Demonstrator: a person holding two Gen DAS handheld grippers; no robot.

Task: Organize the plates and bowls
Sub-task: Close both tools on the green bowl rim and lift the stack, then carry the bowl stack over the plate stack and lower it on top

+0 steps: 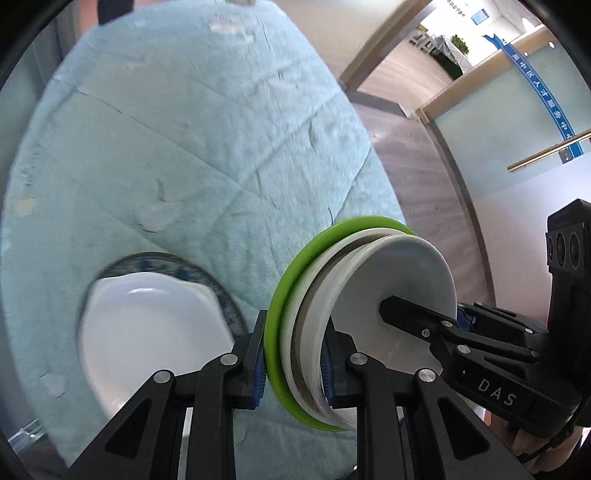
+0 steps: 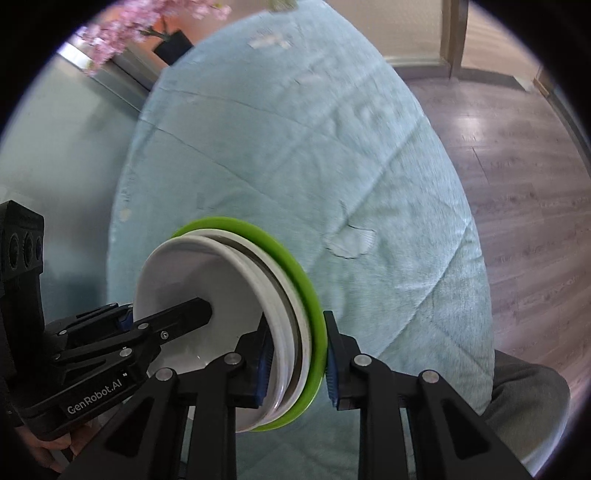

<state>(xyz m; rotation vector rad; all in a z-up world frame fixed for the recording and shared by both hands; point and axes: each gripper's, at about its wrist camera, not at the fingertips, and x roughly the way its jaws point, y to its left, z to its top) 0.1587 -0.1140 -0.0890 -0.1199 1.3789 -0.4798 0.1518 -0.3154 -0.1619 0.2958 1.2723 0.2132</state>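
Wood floor (image 2: pixel 517 166) around, a glass partition w/ blue strip (image 1: pixel 535 110) at right side of left view, and a pink flower plant (image 2: pixel 155 26) in the back of right view. The table has a light blue fluffy cloth (image 1: pixel 184 147), wrinkled. On it I see a white bowl (image 1: pixel 147 332) sitting on a dark patterned plate (image 1: pixel 218 284), just left of my left gripper (image 1: pixel 293 363). The stack of plates (image 1: pixel 332 295), green one outside and white ones nested, is lifted on edge above the cloth. Left gripper is clamped on the stack rim; right gripper (image 2: pixel 297 363) also clamped on the rim from opposite side. Each gripper blocks part of the other's view.
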